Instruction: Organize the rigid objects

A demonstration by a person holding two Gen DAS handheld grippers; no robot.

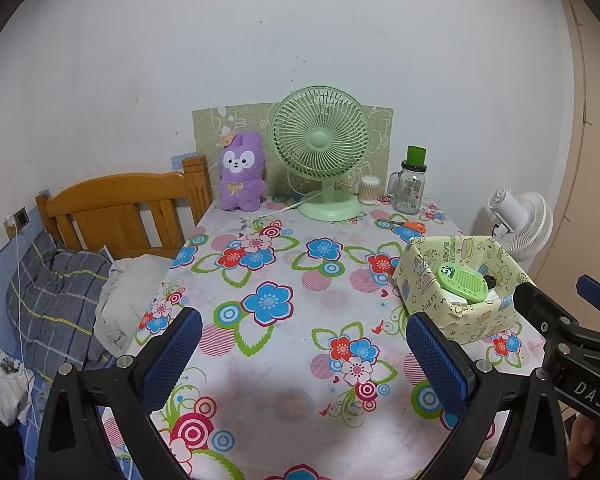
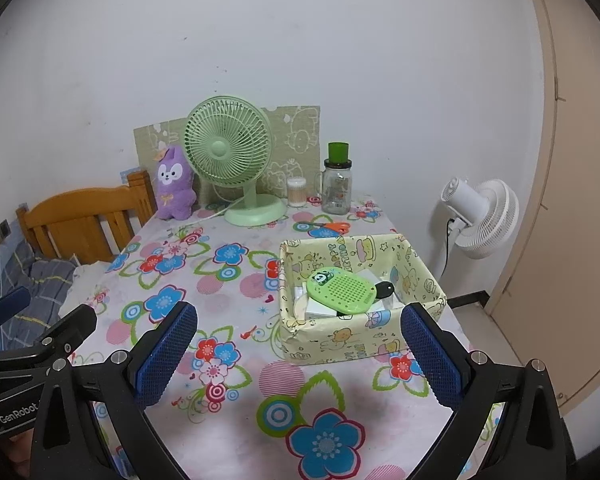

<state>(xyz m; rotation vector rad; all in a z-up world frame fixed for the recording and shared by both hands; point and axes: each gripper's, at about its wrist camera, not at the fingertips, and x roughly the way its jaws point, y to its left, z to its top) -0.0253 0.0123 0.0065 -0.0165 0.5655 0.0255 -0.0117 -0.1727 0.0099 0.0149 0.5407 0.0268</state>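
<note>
A yellow cartoon-print box point(image 2: 340, 344) point(image 1: 480, 320) stands on the right of the flowered table. In it lie a flat green perforated panda gadget point(image 2: 342, 290) point(image 1: 462, 282), a black item point(image 2: 385, 289) and white items. Orange-handled scissors point(image 2: 326, 227) point(image 1: 404, 225) lie behind the box. My left gripper point(image 1: 304, 344) is open and empty, over the table left of the box. My right gripper point(image 2: 300, 340) is open and empty, just in front of the box. Each gripper shows at the edge of the other's view.
At the table's back stand a purple plush point(image 1: 242, 172), a green desk fan point(image 1: 320, 148), a cotton-swab tub point(image 1: 369, 190) and a glass jar with green lid point(image 1: 410, 186). A wooden bed point(image 1: 116, 208) with bedding is left. A white floor fan point(image 2: 480, 216) is right.
</note>
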